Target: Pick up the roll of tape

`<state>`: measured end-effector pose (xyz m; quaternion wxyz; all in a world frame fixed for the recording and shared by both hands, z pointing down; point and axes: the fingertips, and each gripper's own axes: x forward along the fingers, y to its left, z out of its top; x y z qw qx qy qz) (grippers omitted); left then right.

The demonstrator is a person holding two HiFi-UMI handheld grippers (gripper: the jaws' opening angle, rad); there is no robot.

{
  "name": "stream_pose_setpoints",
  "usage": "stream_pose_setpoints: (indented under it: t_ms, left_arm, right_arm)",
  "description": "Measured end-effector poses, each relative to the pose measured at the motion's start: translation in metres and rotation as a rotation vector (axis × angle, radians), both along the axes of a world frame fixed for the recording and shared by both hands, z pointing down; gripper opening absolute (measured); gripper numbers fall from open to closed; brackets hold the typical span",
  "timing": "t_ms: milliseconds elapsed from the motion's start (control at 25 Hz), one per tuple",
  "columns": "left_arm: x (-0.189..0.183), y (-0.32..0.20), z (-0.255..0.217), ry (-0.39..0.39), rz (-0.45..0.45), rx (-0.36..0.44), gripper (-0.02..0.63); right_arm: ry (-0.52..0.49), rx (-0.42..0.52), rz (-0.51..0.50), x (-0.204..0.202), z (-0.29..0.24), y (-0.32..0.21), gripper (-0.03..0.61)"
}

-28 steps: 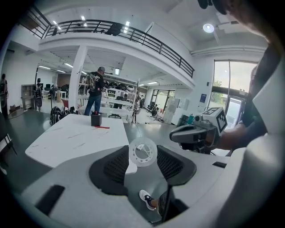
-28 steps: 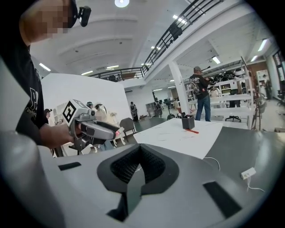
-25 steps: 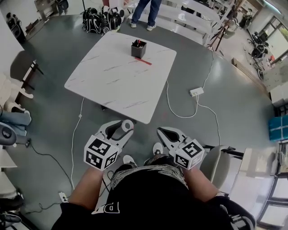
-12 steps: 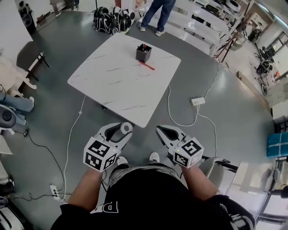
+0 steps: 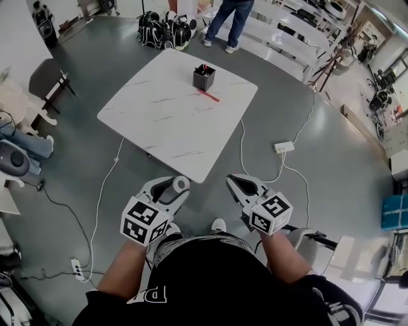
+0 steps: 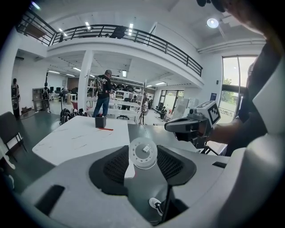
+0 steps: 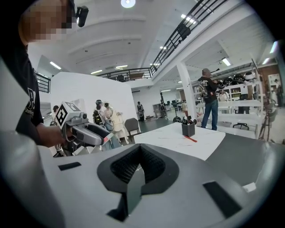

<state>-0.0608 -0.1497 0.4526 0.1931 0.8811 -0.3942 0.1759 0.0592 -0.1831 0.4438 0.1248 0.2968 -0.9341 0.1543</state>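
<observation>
The roll of tape point(image 6: 143, 153) sits between the fingers of the left gripper point(image 5: 172, 190). They are closed on it from both sides, and the dark ribbed pads point(image 6: 113, 165) touch its curved face. In the left gripper view it is seen end-on as a pale, slightly see-through disc with a ring of small dots round the core and a small light tab near the middle. From the head view it reads as a short white cylinder with a greyish hollow end point(image 5: 180, 184). It is held in the air over the grey floor point(image 5: 83, 159), just short of the near corner of the white marbled surface point(image 5: 159, 114) and not resting on it.

The right gripper point(image 5: 240, 184) is beside the left one, apart from it. Its fingers are brought together into a narrow seam with nothing between them. Both grippers are held in front of the person's torso, with the marker cubes toward the body.

On the far part of the surface stands a small black holder point(image 5: 204, 76) with a thin red stick point(image 5: 208, 96) lying just beside it. A white power strip point(image 5: 284, 147) with a white cable lies on the floor to the right of the surface. Beyond the far edge a person in jeans point(image 5: 229, 19) stands, and dark bags point(image 5: 159, 28) sit on the floor nearby.
</observation>
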Motion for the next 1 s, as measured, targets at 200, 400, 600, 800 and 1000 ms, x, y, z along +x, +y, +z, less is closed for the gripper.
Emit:
stream_pose_setpoints:
  t_ms: [200,400,600,800,1000]
  left_arm:
    - [0.0,0.0005,0.002,-0.016,-0.007,-0.006,0.209]
    - [0.004,-0.0007,0.0,-0.025,-0.008,-0.003,0.209]
    - [0.0052,-0.0013,-0.0006,-0.035,0.006,-0.003,0.209]
    - [0.0078,-0.0053,-0.0013,-0.031,0.016,0.002,0.209]
    - [0.0092,-0.0075,0.0003,-0.03,0.02,0.002,0.209]
  right_arm:
    - [-0.014,-0.012,0.019,0.0085,0.0049,-0.0049,0.003]
    - [-0.022,-0.007,0.028,0.0125,0.004,-0.0055,0.003]
    - [-0.033,-0.006,0.034,0.0112,0.0035,-0.0033,0.003]
    - [-0.037,-0.014,0.037,0.0099,0.0068,-0.0016,0.003]
    - [-0.033,-0.009,0.032,0.0046,0.0084,0.0007,0.003]
